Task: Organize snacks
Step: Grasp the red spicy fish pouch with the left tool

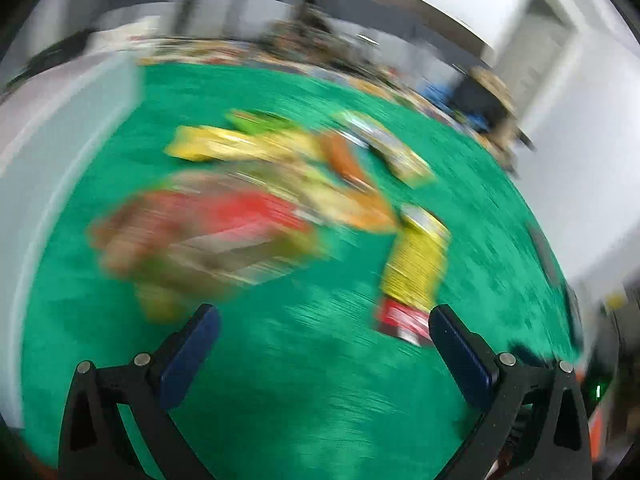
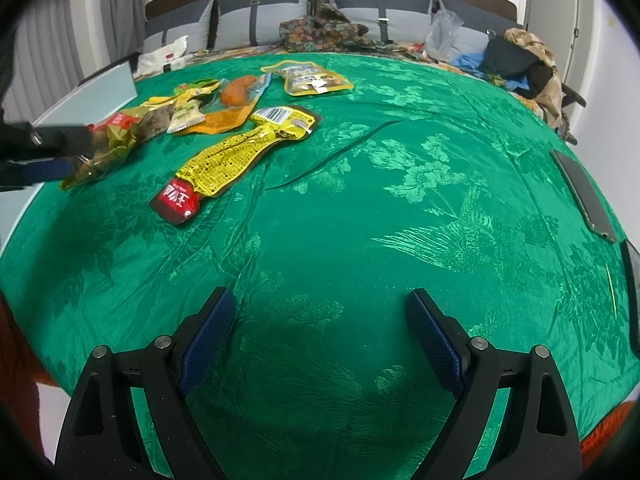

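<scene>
Snack pile [image 2: 192, 108]: lies at the far left of the green cloth [image 2: 400, 220], ahead and left of the right gripper [image 2: 320, 322], well apart from it.

Long yellow packet [image 2: 228, 160]: its long axis runs from near-left (red end) to far-right, nearest of the snacks to both grippers.

Left gripper [image 1: 325, 322]: the nearer one (its view is badly blurred); the pile lies just ahead, the yellow packet beside its right finger.

Left jaws: spread wide, holding nothing.

Right jaws: spread wide over bare cloth, holding nothing.
</scene>
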A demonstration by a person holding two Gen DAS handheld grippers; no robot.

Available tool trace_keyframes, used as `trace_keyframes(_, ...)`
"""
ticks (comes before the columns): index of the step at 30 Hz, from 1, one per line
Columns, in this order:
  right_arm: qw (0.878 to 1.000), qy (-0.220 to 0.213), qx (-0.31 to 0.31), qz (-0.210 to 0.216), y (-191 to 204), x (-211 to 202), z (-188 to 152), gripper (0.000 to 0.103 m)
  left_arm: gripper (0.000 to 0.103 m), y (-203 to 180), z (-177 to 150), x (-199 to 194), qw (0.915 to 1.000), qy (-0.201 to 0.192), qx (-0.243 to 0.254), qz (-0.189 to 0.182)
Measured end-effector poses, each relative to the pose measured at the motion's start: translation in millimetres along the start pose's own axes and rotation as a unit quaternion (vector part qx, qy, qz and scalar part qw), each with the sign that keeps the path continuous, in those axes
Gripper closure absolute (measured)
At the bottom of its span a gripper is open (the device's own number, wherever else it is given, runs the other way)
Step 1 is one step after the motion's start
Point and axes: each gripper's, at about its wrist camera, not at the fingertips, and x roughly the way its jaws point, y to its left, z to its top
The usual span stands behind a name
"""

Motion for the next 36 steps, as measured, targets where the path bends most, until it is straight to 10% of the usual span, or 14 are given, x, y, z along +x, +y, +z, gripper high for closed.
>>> trace_keyframes(4, 1.000, 0.000, 0.002, -0.002, 1, 1, 0, 0.012, 0.000, 58, 50, -8, 0.9924, -0.018, -0.085, 0.087)
trace_keyframes(12, 1.000, -0.004, 0.001, -0.002, 1, 1, -1, 0.012, 0.000, 106, 87, 62, 0.9675, 0.101, -0.104, 0.208)
trace_keyframes(28, 1.000, -0.006, 0.000, -0.001, 1, 1, -2, 0.012, 0.000, 130, 38, 60, 0.9642, 0.135, -0.092, 0.209)
trace_keyframes(36, 1.000, -0.010, 0.000, -0.001, 1, 2, -3, 0.012, 0.000, 130, 34, 60, 0.9663, 0.087, -0.093, 0.224)
